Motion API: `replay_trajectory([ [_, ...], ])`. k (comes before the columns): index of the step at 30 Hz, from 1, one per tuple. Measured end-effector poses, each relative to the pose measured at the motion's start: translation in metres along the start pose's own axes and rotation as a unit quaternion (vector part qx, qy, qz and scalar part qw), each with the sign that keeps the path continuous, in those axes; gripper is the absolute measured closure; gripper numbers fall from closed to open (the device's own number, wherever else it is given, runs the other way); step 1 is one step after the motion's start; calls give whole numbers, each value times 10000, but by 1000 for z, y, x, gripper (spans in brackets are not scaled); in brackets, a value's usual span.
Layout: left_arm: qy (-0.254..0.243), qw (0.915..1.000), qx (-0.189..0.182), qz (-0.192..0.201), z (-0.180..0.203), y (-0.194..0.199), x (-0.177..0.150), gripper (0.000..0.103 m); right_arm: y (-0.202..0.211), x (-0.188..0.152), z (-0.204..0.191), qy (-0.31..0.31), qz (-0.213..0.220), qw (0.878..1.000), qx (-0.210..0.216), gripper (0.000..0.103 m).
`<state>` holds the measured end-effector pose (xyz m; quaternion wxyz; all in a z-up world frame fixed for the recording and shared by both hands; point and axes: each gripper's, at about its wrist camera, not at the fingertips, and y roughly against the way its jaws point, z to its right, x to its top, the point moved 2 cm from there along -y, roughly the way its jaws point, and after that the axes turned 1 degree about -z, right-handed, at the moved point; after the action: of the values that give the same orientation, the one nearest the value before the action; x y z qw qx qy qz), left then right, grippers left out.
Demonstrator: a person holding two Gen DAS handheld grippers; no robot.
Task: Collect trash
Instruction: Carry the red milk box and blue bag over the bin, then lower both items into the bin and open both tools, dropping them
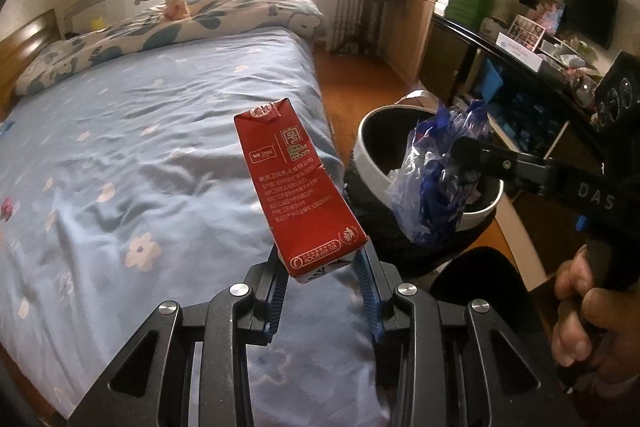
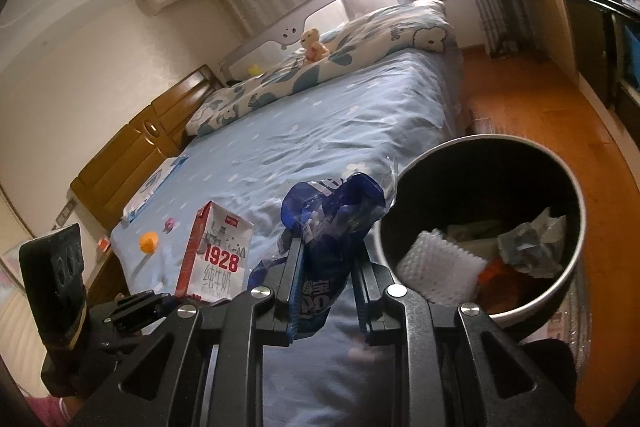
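My left gripper [image 1: 320, 261] is shut on a red milk carton [image 1: 294, 183] and holds it upright above the bed's right edge; the carton also shows in the right wrist view [image 2: 216, 255]. My right gripper [image 2: 326, 247] is shut on a crumpled blue plastic wrapper [image 2: 328, 223], held just left of the round bin [image 2: 576, 187]. In the left wrist view the wrapper [image 1: 436, 179] hangs over the bin's rim [image 1: 370, 163]. The bin holds white foam, crumpled paper and other trash.
A bed with a blue flowered sheet [image 1: 140, 147] fills the left. An orange piece [image 2: 148, 242], a small pink item [image 2: 169, 223] and a white-blue box [image 2: 154, 187] lie on it. A cluttered desk [image 1: 532, 59] stands right, over wooden floor [image 2: 540, 115].
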<state>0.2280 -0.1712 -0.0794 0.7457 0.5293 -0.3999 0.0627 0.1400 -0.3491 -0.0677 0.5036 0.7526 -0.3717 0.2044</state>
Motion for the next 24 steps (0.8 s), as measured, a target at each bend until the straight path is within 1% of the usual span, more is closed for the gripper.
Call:
replay_trajectory([
  [11,-209,9997,-145,-62,15,-17,15,71,15,8,23,-113,111,9997,-199,80],
  [24,-431,9986,-274,-108,35,-38,34,71,24,19,48,-304,236,9986,-360,80],
])
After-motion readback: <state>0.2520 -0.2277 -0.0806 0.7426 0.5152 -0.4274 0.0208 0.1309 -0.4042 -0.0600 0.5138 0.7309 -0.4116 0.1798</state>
